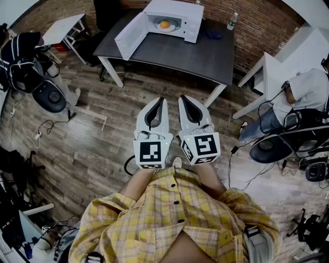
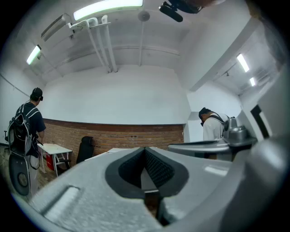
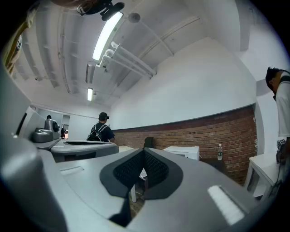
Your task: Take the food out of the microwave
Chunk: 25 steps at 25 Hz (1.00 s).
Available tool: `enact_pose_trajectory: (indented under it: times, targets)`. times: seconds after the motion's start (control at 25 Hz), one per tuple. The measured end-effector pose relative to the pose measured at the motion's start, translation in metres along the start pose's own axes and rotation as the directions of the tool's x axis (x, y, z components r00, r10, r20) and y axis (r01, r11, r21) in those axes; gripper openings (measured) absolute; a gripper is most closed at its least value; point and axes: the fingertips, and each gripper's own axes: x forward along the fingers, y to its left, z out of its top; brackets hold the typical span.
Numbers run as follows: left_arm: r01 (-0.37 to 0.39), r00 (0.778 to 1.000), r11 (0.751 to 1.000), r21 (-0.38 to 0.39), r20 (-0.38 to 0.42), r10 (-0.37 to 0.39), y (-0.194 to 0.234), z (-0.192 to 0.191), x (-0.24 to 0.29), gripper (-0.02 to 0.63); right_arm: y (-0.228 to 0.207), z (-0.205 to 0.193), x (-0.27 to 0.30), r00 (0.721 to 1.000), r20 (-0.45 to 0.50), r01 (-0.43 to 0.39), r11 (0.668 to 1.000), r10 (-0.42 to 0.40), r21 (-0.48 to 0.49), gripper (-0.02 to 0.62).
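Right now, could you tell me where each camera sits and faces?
Head view: on the person's head, steeply down at table and open microwave; shirt, left gripper, right gripper show.
Left gripper view: on that gripper, level, toward the brick wall; shut jaws show.
Right gripper view: on that gripper, level, toward the microwave; shut jaws show.
Shared: head and right gripper views both show the microwave.

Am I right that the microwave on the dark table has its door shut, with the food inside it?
Not quite: the head view shows the door of the microwave standing open. The food is inside it, and it stands on the dark table.
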Motion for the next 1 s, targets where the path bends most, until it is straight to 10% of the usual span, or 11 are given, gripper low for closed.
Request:
enact_pose_trajectory:
  times: [1.0]
  targets:
    - [-0.116,0.993,0.992,0.039,-0.018,0.117,-0.028,-0.022,0.062,-0.002,-0.080,-0.011,0.017,0.999,0.029,-0.043,0.998,0.041,0.052,0.002]
